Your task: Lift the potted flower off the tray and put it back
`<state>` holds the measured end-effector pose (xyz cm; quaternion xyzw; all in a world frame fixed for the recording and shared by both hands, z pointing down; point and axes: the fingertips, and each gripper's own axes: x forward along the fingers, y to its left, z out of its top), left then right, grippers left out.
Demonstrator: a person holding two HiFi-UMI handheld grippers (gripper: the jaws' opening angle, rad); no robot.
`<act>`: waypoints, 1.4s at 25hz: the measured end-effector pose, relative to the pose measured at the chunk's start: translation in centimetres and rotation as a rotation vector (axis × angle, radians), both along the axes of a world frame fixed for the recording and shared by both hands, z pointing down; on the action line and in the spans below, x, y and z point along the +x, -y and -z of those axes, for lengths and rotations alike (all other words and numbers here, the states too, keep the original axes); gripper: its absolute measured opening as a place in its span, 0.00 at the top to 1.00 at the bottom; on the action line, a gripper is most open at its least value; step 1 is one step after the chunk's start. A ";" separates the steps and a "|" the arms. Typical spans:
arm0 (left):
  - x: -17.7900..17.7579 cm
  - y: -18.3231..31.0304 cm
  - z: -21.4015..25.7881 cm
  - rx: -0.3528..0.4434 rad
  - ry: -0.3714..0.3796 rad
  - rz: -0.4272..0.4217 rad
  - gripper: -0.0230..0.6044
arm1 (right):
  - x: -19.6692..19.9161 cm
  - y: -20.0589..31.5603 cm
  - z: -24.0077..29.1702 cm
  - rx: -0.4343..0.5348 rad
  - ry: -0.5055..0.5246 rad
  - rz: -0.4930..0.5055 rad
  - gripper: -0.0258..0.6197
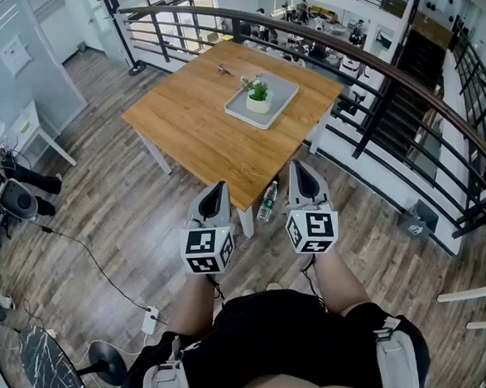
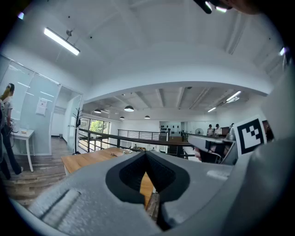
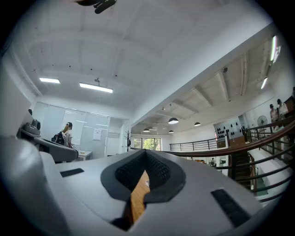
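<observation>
A small potted flower (image 1: 258, 94), green leaves in a white pot, stands on a light grey square tray (image 1: 279, 88) at the far side of the wooden table (image 1: 213, 125). Both grippers hang well short of it, near the table's front corner, pointing roughly level at the table. My left gripper (image 1: 218, 187) is shut with nothing in it; in the left gripper view its tips (image 2: 146, 153) meet over a sliver of tabletop. My right gripper (image 1: 298, 168) is shut and empty too, its jaw tips (image 3: 145, 152) touching. The flower is not visible in either gripper view.
A plastic bottle (image 1: 267, 202) stands on the floor by the table's front leg. A small object (image 1: 223, 68) lies on the table beyond the tray. A dark railing (image 1: 401, 87) runs behind and to the right. A cable and power strip (image 1: 149, 320) lie on the floor at left.
</observation>
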<state>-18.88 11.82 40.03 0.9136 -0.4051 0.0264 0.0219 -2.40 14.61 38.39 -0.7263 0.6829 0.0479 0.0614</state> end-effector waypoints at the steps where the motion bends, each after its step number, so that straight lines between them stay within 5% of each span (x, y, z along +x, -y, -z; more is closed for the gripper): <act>1: -0.1 0.0 0.0 -0.001 -0.001 0.000 0.94 | -0.1 0.0 0.1 0.005 0.003 -0.002 0.97; 35: 0.1 5.4 -2.1 0.032 -0.003 -0.106 0.94 | -0.7 4.0 -1.1 0.038 -0.007 -0.120 0.96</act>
